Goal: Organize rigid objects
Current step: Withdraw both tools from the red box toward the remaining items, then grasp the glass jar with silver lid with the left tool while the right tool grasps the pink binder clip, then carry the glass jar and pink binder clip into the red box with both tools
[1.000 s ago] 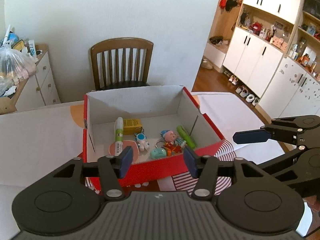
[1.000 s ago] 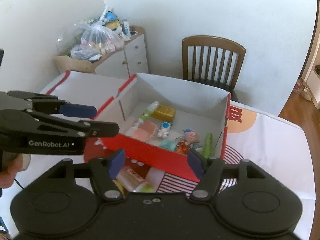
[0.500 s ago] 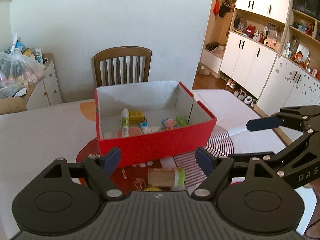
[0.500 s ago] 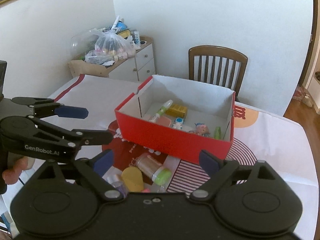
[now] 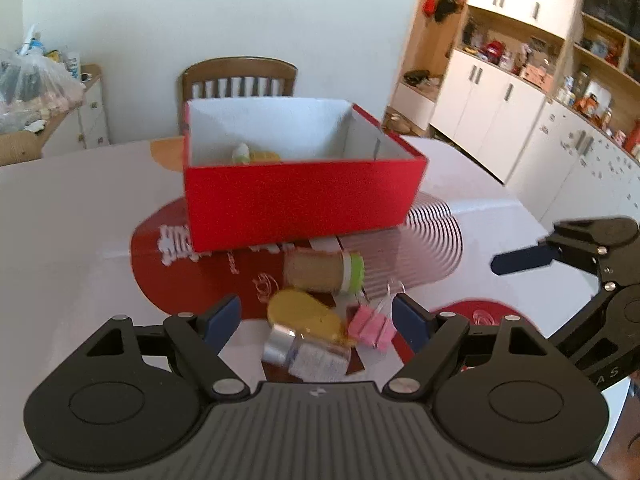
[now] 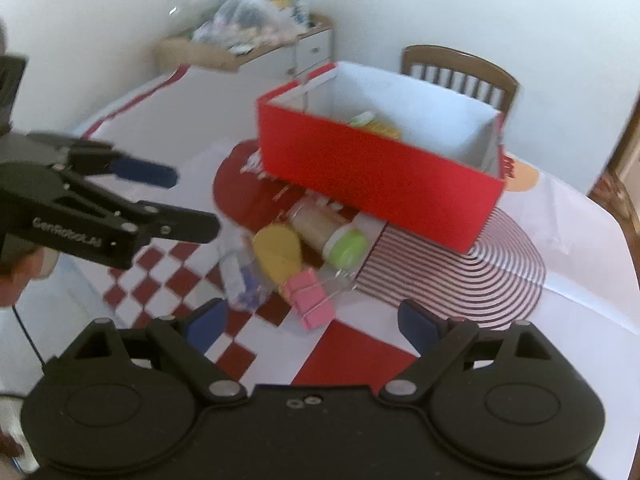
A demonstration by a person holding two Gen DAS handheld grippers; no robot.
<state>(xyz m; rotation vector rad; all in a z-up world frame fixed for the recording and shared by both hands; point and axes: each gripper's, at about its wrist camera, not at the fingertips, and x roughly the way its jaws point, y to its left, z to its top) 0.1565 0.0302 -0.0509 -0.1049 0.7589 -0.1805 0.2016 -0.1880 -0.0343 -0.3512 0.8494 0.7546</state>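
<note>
Small heap of loose items on the worktop point(image 5: 60, 220), just at 6 o'clock of the red box point(image 5: 300, 200). Heap holds: a clear jar with green lid point(image 5: 324, 272) lying on its side, nearest the box wall; a yellow oval piece point(image 5: 304, 314) against it; a small clear bottle with silver cap point(image 5: 304, 354) also on its side; pink binder clips point(image 5: 370, 330) at the heap's 3 o'clock edge. All blurred, details soft.

Red box stands open-topped, white inside. A green-capped thing and something yellow show over its near wall; the rest of the contents are hidden from this low angle.

Left gripper point(image 5: 316, 320) hangs above the heap, jaws spread wide, having just been opening; nothing pressed between the pads, the yellow piece and bottle lie below the gap. Right gripper point(image 6: 312, 322) likewise released, jaws just widened, the pink clips below and between its fingers, not touched as far as I can tell. Each gripper shows in the other's view, off to the side of the heap.

Patterned cloth under it all: red patch, striped arcs, red-white checks point(image 6: 160, 276). Wooden chair point(image 5: 240, 76) at 12 o'clock beyond the box. Cabinet with filled plastic bags point(image 6: 248, 16) at 10 o'clock; white cupboards point(image 5: 500, 112) and shelves at 2 o'clock.
</note>
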